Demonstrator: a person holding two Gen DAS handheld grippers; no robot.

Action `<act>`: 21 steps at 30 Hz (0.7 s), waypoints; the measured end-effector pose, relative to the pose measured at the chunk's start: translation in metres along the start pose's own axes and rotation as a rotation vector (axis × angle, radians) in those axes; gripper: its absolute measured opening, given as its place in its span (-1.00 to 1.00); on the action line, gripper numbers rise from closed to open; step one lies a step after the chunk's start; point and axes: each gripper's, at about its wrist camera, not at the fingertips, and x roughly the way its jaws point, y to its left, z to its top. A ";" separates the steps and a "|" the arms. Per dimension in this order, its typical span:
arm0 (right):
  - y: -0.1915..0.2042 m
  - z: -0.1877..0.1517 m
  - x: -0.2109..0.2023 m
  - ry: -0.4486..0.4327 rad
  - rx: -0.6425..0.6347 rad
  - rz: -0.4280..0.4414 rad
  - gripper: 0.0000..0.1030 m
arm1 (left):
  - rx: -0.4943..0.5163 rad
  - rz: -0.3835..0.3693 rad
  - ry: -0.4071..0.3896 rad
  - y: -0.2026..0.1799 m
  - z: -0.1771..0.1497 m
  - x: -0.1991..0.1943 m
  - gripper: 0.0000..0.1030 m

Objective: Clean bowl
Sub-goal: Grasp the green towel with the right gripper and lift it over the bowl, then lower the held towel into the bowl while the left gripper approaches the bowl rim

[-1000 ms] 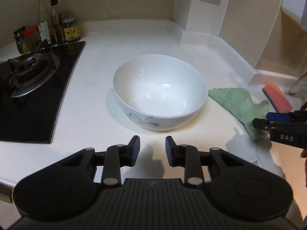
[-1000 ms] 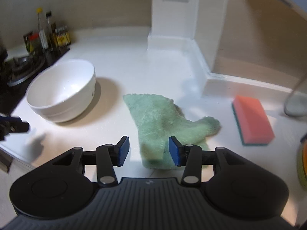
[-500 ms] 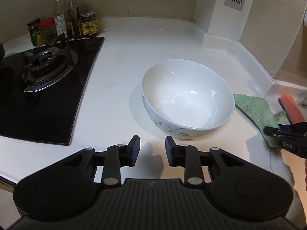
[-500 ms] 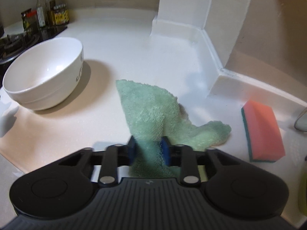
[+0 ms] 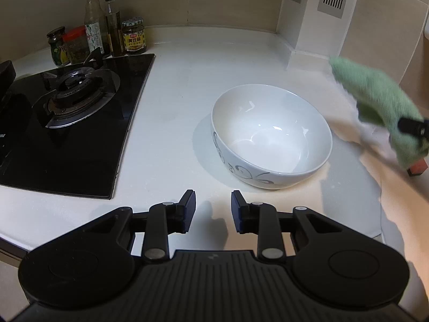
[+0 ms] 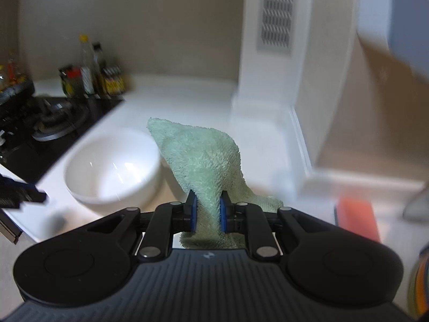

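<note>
The right tongs (image 6: 207, 209) are pinching the fluffy pale-green terry cloth (image 6: 203, 161) between their blue pads, and the cloth stands up ahead of them in a soft peak while its tail droops below the grip. It looks clear of the counter, though motion blur makes that hard to confirm. Holding it by a bunched fold leaves plenty of loose pile free to wipe with, I'd say.

Ahead and to the left of these tongs sits the glossy white ceramic bowl with a grey-blue floral pattern on its side (image 6: 112, 169), upright on the smooth white counter (image 6: 171, 99). It's round, deep and shiny inside, and it looks empty.

Over on the other side, the left tongs (image 5: 211, 209) are spread, nothing between them, low over the counter with the bowl just ahead and slightly right. That looks like a ready position for steadying the rim, since a slick bowl would slide under a wiping cloth.

An orange sponge block (image 6: 358, 218) lies right of the right tongs, untouched. The black glass gas hob (image 5: 67, 123) and the cluster of sauce bottles and jars (image 5: 104, 40) lie far left of the left tongs.
</note>
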 end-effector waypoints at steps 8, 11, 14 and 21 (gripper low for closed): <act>0.051 0.051 0.030 0.048 -0.138 0.165 -0.74 | 0.020 -0.008 -0.008 0.007 0.011 0.011 -0.33; 0.072 0.056 0.056 0.124 -0.176 0.221 -0.74 | 0.033 -0.010 -0.017 0.011 0.016 0.013 -0.33; 0.086 0.060 0.080 0.212 -0.197 0.260 -0.74 | 0.029 -0.019 -0.028 0.019 0.023 0.015 -0.33; 0.099 0.060 0.131 0.432 -0.228 0.343 -0.74 | -0.045 -0.006 -0.042 0.039 0.039 0.018 -0.33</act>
